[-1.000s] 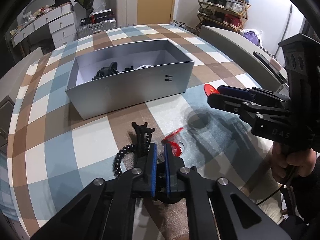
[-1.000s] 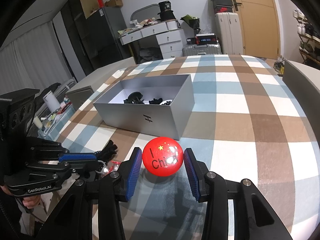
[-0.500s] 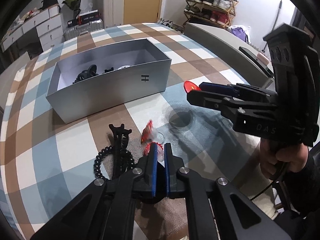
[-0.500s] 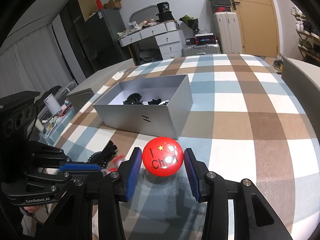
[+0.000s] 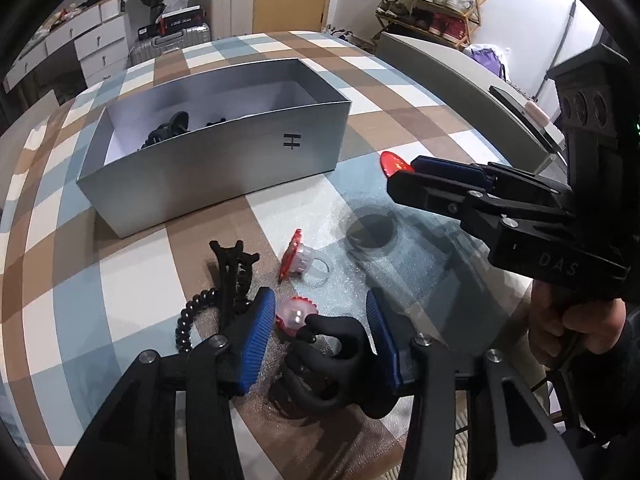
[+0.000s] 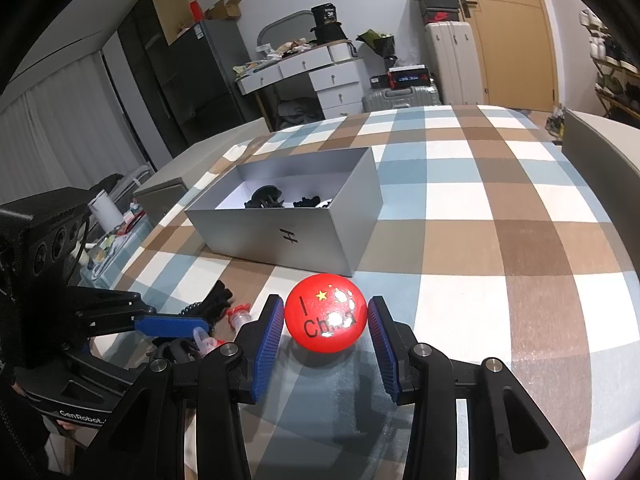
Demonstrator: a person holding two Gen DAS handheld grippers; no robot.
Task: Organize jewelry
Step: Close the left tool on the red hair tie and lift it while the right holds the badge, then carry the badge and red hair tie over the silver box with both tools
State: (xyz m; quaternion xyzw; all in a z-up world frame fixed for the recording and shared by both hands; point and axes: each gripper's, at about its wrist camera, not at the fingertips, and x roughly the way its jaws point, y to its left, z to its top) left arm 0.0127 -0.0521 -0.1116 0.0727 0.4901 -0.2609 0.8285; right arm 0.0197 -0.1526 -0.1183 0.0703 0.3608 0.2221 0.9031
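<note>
My left gripper (image 5: 320, 328) is open above the table, with a red-and-clear ring (image 5: 295, 317) and a black hair claw (image 5: 332, 364) lying between its fingers. Another red ring (image 5: 298, 260), a black hair clip (image 5: 234, 264) and a black bead bracelet (image 5: 190, 320) lie just ahead. The silver box (image 5: 224, 152) beyond holds black hair accessories. My right gripper (image 6: 326, 332) is shut on a round red badge (image 6: 326, 318), held above the table in front of the silver box (image 6: 288, 232); the right gripper also shows in the left wrist view (image 5: 404, 172).
The checked tablecloth (image 6: 500, 248) covers the round table. A grey sofa back (image 5: 448, 72) runs along the right. Drawers, suitcases and a shoe rack stand behind the table.
My left gripper has opened from shut. It has shifted so a ring and a black claw now lie between its fingers. My right gripper keeps holding the red badge, almost still.
</note>
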